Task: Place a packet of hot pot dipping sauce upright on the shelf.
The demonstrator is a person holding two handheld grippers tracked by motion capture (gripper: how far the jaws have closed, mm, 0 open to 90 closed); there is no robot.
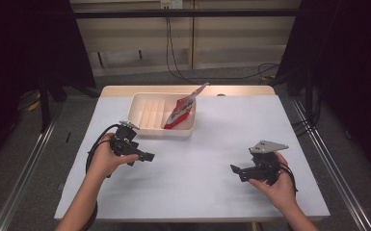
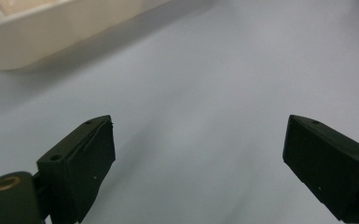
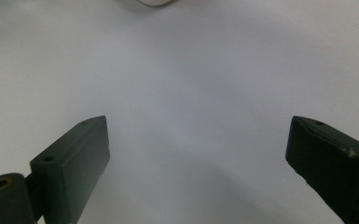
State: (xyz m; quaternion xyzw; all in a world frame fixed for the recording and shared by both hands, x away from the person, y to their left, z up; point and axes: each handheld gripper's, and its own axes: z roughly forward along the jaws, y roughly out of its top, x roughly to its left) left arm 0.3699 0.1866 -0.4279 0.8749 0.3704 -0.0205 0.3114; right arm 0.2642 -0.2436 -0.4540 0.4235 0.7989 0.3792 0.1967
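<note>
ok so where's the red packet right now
In the high view the red packet stands tilted in the right end of the white tray at the far middle of the table, its top poking past the tray's far rim, beyond the left gripper.

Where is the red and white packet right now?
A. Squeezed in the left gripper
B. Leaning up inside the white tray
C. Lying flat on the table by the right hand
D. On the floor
B: the red and white packet stands tilted inside the white tray, its top poking over the far rim.
</note>
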